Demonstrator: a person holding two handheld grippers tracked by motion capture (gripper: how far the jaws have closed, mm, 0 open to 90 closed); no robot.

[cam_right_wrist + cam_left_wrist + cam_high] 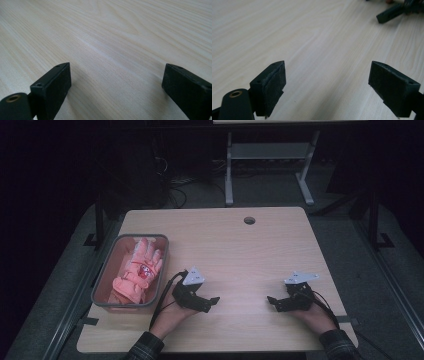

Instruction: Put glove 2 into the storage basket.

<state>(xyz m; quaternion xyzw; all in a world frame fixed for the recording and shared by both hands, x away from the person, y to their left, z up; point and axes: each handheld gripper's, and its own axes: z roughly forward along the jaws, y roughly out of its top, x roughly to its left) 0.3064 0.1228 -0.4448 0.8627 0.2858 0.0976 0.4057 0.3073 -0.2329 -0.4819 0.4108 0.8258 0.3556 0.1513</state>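
Matt pale wood-grain table (240,250); soft pink cloth glove (137,270) in a smooth grey plastic bin (162,265).

Pink glove (137,270) lies in the grey bin (162,265) at the table's (250,255) left edge, fingers pointing away toward the far end, cuff bunched at the near end. There's a small red-and-white patch on its back. It looks padded, soft, slightly crumpled, filling most of the bin's length. The bin is a shallow rectangle with a grey rim and see-through walls, tinted pink by the glove, and it sits just left of the left claw (212,302).
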